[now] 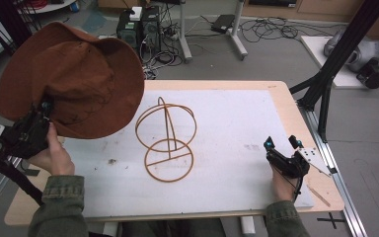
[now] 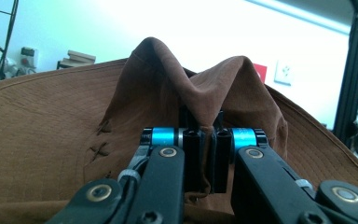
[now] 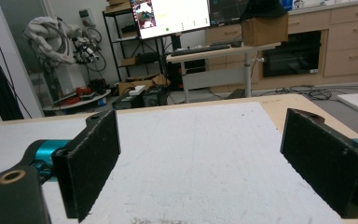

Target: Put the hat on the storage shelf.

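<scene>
A brown wide-brimmed hat [image 1: 74, 81] hangs in the air over the table's left side, underside turned toward the camera. My left gripper [image 1: 42, 109] is shut on a fold of its fabric; in the left gripper view the cloth of the hat [image 2: 177, 88] is pinched between the two jaws of that gripper [image 2: 208, 156]. A wooden hat stand [image 1: 166, 140] of thin orange hoops rests upright at the table's middle, apart from the hat. My right gripper [image 1: 282, 144] rests on the table at the right, open, with nothing between its pads [image 3: 93, 161].
A white mat [image 1: 227, 133] covers the wooden table [image 1: 284, 96]. A black frame leg [image 1: 325, 79] stands off the right edge. Cables and computer boxes [image 1: 138, 27] lie on the floor behind the table.
</scene>
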Motion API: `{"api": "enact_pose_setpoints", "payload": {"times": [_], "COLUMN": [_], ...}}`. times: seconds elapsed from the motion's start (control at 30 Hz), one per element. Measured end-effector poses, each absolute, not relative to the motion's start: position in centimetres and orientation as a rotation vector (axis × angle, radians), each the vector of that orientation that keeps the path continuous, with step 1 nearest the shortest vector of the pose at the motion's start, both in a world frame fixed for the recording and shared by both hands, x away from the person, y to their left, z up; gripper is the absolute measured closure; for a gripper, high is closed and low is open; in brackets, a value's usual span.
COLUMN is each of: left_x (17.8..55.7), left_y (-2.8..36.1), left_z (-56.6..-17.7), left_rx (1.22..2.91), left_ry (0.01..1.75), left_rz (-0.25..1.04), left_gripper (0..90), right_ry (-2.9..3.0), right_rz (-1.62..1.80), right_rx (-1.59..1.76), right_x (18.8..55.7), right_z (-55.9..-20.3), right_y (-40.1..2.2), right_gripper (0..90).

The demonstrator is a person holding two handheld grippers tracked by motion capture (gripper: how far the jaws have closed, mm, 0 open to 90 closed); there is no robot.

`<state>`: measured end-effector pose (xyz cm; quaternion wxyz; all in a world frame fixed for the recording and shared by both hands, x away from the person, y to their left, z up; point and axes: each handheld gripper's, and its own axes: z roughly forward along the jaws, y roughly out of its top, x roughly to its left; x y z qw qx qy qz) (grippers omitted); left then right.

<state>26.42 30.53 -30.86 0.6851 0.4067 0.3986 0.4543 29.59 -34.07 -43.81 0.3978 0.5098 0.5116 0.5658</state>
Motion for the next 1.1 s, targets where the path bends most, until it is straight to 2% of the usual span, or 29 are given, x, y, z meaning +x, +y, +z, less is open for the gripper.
{"api": "enact_pose_setpoints", "payload": {"times": [0.6,1.1], "left_x": [26.4,26.4], "left_y": [30.5,29.6], "left_z": [-29.9,-29.3], "left_rx": [0.908,0.928], "left_ry": [0.808,0.714], "left_rz": [0.931,0.779], "left_gripper": [87.0,87.0], "right_ry": [1.298,1.3], "right_rz": [1.429,1.426], "right_rx": [1.29,1.287], "right_x": [29.6,29.6], "right_z": [-43.8,-43.8], "right_y": [-34.0,-34.0], "right_gripper": [11.1,11.1]}}
